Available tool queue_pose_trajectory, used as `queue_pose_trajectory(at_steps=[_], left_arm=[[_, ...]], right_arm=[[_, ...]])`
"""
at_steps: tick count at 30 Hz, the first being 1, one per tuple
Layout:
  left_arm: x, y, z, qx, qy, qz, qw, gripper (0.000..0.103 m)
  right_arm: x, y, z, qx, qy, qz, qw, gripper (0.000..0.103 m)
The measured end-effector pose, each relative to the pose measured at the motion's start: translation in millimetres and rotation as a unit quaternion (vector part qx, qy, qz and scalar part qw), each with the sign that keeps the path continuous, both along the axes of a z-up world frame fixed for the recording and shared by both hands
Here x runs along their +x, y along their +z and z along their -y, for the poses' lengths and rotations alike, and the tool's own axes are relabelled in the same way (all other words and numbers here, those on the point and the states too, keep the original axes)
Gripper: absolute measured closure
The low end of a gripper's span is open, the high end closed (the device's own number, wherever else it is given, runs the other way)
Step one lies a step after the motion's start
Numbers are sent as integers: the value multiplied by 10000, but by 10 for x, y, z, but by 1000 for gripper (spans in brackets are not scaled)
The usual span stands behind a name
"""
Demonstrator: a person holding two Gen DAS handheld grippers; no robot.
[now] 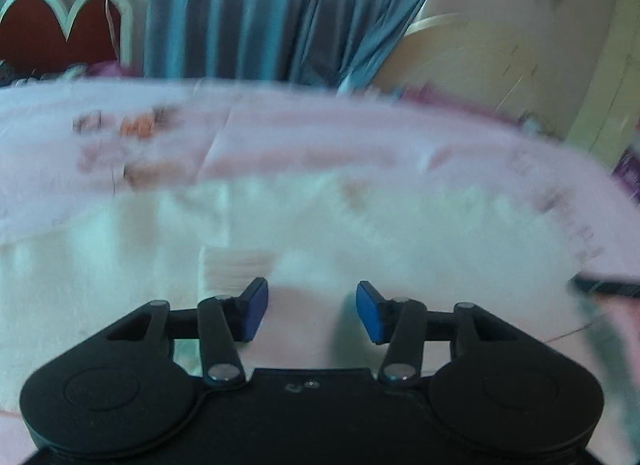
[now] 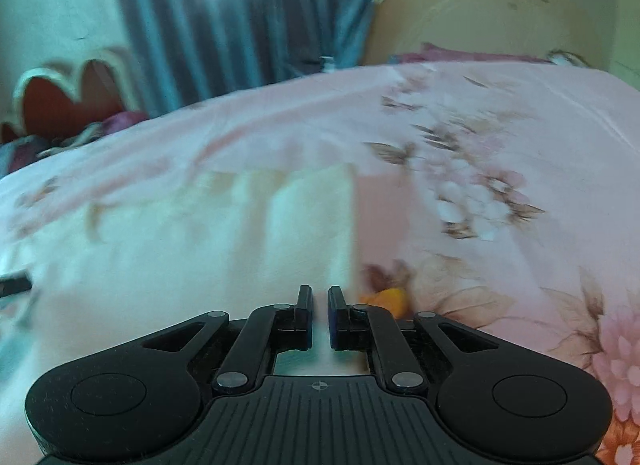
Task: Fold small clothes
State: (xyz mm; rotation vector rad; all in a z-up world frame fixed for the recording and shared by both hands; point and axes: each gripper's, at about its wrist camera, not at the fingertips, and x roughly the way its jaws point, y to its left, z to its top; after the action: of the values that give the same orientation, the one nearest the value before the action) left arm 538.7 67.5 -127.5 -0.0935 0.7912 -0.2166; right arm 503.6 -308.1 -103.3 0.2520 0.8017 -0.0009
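Observation:
A pale white-cream small garment lies spread on the pink floral bedsheet; both views are motion-blurred. My left gripper is open just above the garment's near edge, and a folded ribbed corner sits by its left finger. In the right wrist view the garment covers the left half of the sheet. My right gripper has its jaws nearly together with a thin gap, at the garment's near right edge; whether cloth is pinched is not visible.
A blue curtain hangs behind the bed. A red headboard stands at the left and a cream wardrobe at the right. A small orange thing lies on the sheet by the right gripper. The other gripper's dark tip shows at the right edge.

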Motion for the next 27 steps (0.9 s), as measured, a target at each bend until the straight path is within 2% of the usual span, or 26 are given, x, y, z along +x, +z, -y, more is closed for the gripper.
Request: queue_pose_trajectory(at_steps=[2, 5, 7, 9, 11, 14, 15, 16, 17, 19, 22, 25, 27], left_arm=[[37, 29, -44, -4, 32, 55, 10000, 58], [12, 83, -111, 135, 181, 281, 9994, 54], [60, 76, -153, 254, 376, 289, 9985, 56], [106, 42, -252, 70, 576, 186, 9981, 59], [136, 10, -295, -35, 683, 87, 9976, 65], [142, -14, -290, -6, 679, 98, 9976, 64], [143, -23, -277, 46, 670, 128, 9977, 64], [135, -29, -275, 75, 679, 151, 9976, 64], [127, -33, -271, 77, 704, 165, 9974, 64], [124, -37, -277, 87, 734, 173, 9971, 64], [80, 67, -251, 242, 799, 240, 9962, 66], [-35, 225, -131, 228, 629, 606, 9959, 59], [-17, 224, 74, 359, 250, 655, 9969, 54]], right_arm=[[37, 65, 70, -82, -78, 48, 9999, 96], [102, 165, 285, 457, -208, 368, 9981, 95], [271, 131, 405, 682, -354, 270, 9967, 95], [420, 100, 476, 802, -345, 236, 9959, 95], [517, 149, 465, 740, -236, 343, 9964, 95], [621, 162, 362, 741, 201, 366, 9964, 95], [679, 114, 306, 511, 307, 264, 9979, 95], [770, 5, 253, 37, 285, -19, 9996, 95], [808, -76, 281, -93, 174, -74, 9998, 95], [837, -70, 403, 283, 53, -105, 9995, 95], [730, 96, 423, 137, 6, 184, 9997, 95], [729, 155, 400, 63, 99, 292, 9995, 95], [831, 56, 328, -90, 187, -7, 9998, 95]])
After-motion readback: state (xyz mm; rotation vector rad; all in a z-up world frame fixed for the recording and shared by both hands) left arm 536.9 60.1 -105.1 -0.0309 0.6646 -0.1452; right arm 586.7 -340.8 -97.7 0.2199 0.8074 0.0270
